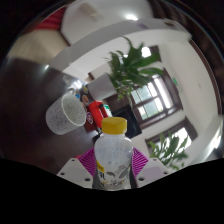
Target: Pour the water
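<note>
My gripper [112, 165] is shut on a clear plastic bottle [112, 160] with a yellow cap [116, 125] and a white printed label. Both magenta pads [88, 158] press on its sides. The bottle stands upright between the fingers, lifted in the air, and the whole view is tilted. A clear plastic cup [66, 113] shows beyond and to the left of the bottle, near a hand; I cannot tell what it rests on. A red object [98, 112] lies just behind the bottle's cap.
A tall green potted plant [133, 65] stands behind the bottle. A window [158, 100] and a second plant [170, 148] are to the right. A white wall and ceiling lights fill the far background.
</note>
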{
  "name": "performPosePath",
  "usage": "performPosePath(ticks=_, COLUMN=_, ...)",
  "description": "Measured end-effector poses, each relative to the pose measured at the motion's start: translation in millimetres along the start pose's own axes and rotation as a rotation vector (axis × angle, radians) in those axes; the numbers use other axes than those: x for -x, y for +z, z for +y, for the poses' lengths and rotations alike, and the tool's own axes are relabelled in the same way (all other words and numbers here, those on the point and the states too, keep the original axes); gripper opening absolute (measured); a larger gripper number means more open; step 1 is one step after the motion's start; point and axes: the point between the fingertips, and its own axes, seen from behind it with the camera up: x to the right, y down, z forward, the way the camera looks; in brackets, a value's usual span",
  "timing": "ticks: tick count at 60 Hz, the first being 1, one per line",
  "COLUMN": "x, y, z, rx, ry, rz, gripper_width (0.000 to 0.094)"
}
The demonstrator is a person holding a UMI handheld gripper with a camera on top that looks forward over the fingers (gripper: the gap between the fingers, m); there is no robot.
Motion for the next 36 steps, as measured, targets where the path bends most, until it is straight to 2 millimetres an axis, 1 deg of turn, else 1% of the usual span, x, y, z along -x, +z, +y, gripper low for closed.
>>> performPosePath(ticks=4, x=-0.3, y=9.0, z=-12.7, rx=-0.015, ry=-0.157, rz=0.003, gripper_width=0.0431)
performPosePath(ticks=5, x=-1.2, y=10.5, z=-11.7, rx=-0.023, ry=-0.191, rz=0.002, gripper_width=0.043)
performPosePath(ticks=6, x=-0.3, y=13.7, z=-17.5, rx=-0.025, ry=-0.227, rz=0.007, gripper_width=0.0429)
performPosePath(ticks=8, x=-0.8, y=16.3, z=-21.2, rx=-0.023, ry=-0.297, rz=0.011, gripper_width=0.043)
performPosePath(ticks=12, x=-0.6, y=25.3, z=-31.0, rx=-0.039, ry=-0.417, rz=0.024, gripper_width=0.0432)
performPosePath(ticks=15, x=-0.9, y=28.3, z=-39.0, rx=-0.045, ry=-0.514, rz=0.041, gripper_width=0.043)
performPosePath(ticks=20, x=-3.9, y=35.2, z=-47.9, rx=-0.048, ry=-0.661, rz=0.078, gripper_width=0.0433)
performPosePath(ticks=21, x=-2.6, y=39.8, z=-48.2, rx=-0.048, ry=-0.689, rz=0.084, gripper_width=0.0435)
performPosePath(ticks=25, x=-8.1, y=41.9, z=-52.1, rx=-0.033, ry=-0.804, rz=0.125, gripper_width=0.0439)
performPosePath(ticks=28, x=-12.9, y=42.4, z=-60.3, rx=-0.044, ry=-0.898, rz=0.174, gripper_width=0.0432)
performPosePath(ticks=29, x=-11.5, y=45.7, z=-62.8, rx=-0.058, ry=-0.92, rz=0.184, gripper_width=0.0432)
performPosePath(ticks=31, x=-10.9, y=44.6, z=-66.2, rx=-0.069, ry=-0.947, rz=0.193, gripper_width=0.0434)
performPosePath(ticks=36, x=-6.5, y=47.7, z=-62.0, rx=-0.054, ry=-0.975, rz=0.185, gripper_width=0.0439)
